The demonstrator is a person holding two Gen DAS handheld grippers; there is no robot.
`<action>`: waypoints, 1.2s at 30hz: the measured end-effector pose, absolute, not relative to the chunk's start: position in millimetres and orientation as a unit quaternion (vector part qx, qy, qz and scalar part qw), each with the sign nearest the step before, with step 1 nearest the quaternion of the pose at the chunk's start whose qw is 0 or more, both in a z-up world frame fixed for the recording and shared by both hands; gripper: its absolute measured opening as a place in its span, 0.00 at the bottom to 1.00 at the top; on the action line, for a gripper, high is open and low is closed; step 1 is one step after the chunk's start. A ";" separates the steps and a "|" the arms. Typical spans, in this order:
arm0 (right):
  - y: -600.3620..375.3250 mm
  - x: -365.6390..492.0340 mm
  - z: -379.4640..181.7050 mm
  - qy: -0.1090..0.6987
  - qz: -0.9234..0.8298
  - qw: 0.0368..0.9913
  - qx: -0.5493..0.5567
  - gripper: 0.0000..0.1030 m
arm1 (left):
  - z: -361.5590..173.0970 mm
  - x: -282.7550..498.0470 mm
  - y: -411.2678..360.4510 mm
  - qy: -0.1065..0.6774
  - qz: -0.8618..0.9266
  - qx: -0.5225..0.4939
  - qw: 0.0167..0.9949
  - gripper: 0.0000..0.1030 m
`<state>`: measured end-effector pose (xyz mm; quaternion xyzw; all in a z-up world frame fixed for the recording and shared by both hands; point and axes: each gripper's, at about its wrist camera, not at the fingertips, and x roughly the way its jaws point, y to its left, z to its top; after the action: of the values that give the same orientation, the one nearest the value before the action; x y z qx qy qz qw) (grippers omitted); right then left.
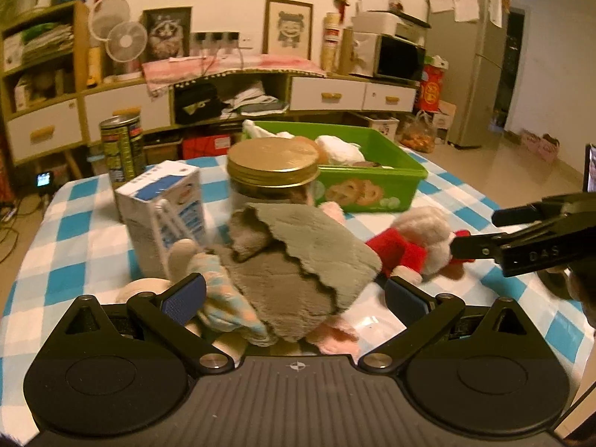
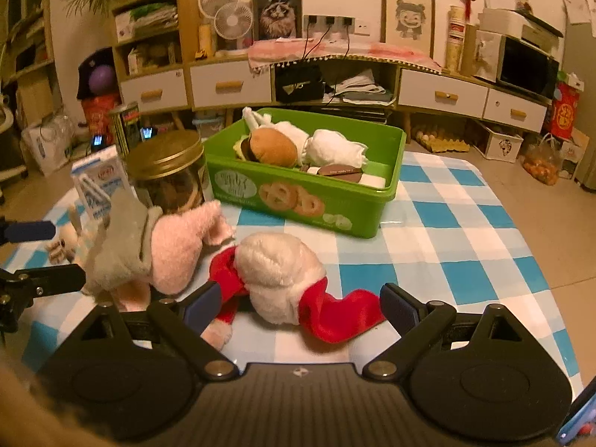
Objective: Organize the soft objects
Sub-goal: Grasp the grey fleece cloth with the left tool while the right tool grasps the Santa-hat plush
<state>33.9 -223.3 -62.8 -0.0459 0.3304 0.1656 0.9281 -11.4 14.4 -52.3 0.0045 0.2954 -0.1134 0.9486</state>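
Fingers of both the left gripper (image 1: 294, 296) and right gripper (image 2: 300, 303) spread apart, straddling the grey-hooded pink plush toy (image 1: 298, 260) and red-and-cream plush toy (image 2: 287, 279), apparently for lifting into the green plastic bin (image 2: 298, 193) at 12 o'clock on the checked worktop (image 2: 447, 231).

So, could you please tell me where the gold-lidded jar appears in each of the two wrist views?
Left wrist view: the gold-lidded jar stands centre frame, behind the grey cloth, right of the milk carton.
Right wrist view: the jar sits at upper left, behind the pink plush.
Shared landmark: the green bin stands immediately right of the jar in both.
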 end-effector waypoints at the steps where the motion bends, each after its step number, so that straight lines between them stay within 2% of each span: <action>1: -222.3 34.4 -64.3 0.331 0.166 0.928 -0.050 0.69 | -53.8 -10.7 12.2 0.294 -0.115 0.009 0.949 0.95; 11: -211.8 42.5 -75.9 0.335 0.171 0.923 -0.076 0.69 | -65.1 -3.7 -4.1 0.277 -0.120 0.053 0.952 0.88; 19: -202.3 51.0 -82.9 0.339 0.172 0.920 -0.092 0.69 | -70.1 7.6 -11.0 0.287 -0.122 0.064 0.948 0.64; 29: -198.2 65.0 -93.5 0.347 0.162 0.918 -0.102 0.69 | -63.7 5.2 -6.9 0.282 -0.123 0.041 0.951 0.25; 34: -196.1 70.0 -98.4 0.351 0.157 0.917 -0.108 0.66 | -59.0 4.1 -5.5 0.280 -0.124 0.030 0.952 0.17; 36: -195.8 71.2 -99.1 0.354 0.158 0.916 -0.108 0.56 | -57.8 3.9 -5.0 0.282 -0.125 0.024 0.951 0.16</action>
<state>71.2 -195.8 -99.1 -0.1079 0.3536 0.1581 0.9156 3.9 -5.0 -57.8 0.0245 0.2816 -0.1250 0.9511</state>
